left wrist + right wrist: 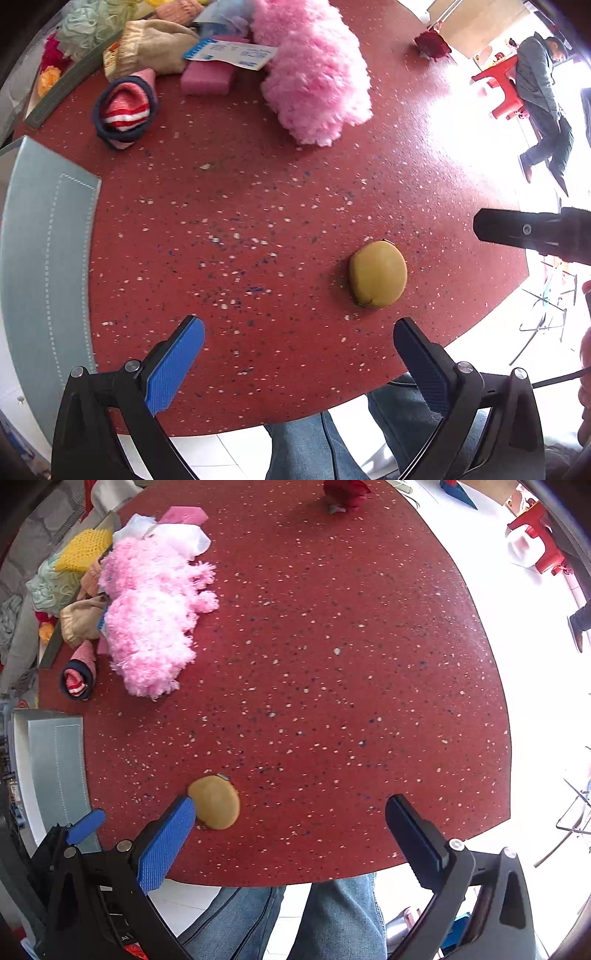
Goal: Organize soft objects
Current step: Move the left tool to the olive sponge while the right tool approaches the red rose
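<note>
Yellow puff (215, 802) beside wide-spread right tongs (290, 810)

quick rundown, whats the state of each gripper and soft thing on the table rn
left gripper: open, empty
right gripper: open, empty
yellow round cushion: lying alone near the table edge, ungrasped
pink fluffy plush: lying in the pile
rolled striped sock: rolled up, beside the pile

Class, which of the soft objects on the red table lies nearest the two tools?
The round mustard-yellow pad, alone near the table's front edge; the fluffy pink bundle and rolled striped sock lie far back.
</note>
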Tool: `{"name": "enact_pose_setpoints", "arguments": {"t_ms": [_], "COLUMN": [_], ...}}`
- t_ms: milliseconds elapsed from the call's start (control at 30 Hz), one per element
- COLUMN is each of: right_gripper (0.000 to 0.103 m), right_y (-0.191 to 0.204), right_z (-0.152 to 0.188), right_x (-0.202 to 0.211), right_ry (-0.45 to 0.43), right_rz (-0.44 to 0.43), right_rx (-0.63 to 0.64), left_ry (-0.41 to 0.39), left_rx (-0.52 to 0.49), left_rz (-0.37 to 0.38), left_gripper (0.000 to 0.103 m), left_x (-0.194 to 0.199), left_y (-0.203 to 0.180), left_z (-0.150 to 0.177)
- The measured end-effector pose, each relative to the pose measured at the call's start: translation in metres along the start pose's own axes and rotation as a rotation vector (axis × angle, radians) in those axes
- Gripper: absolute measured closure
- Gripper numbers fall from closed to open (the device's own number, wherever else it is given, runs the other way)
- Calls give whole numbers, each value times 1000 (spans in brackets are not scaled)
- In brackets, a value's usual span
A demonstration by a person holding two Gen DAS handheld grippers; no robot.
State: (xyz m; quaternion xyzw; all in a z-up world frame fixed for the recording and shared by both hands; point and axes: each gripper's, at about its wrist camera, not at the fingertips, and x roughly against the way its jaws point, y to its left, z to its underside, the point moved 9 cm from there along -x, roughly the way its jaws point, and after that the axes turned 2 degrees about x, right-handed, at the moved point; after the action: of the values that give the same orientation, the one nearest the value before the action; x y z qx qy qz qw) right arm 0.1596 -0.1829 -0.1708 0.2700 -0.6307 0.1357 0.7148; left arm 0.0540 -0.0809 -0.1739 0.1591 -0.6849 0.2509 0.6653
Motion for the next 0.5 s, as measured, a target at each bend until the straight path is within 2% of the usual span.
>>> {"name": "enact_pose_setpoints", "arguments": {"t_ms": [100,267,500], "right_gripper": [0,0,0], "right_y": [-19,-43,-56], "right_z": [-6,-33,-112], "right_x": [-3,-4,6], "right_ry": [6,-5,-60], "right_rz": [20,52,95], "right_rx": [4,53,198], "left_ry": [14,9,-13], "left_rx": [16,105,357], "left_rz": [-16,-68,-132], "left_gripper": [0,0,0], "left_x": [-12,-26,-37], "left_y": [-19,-35,-38], "left_z": [-1,-10,-25]}}
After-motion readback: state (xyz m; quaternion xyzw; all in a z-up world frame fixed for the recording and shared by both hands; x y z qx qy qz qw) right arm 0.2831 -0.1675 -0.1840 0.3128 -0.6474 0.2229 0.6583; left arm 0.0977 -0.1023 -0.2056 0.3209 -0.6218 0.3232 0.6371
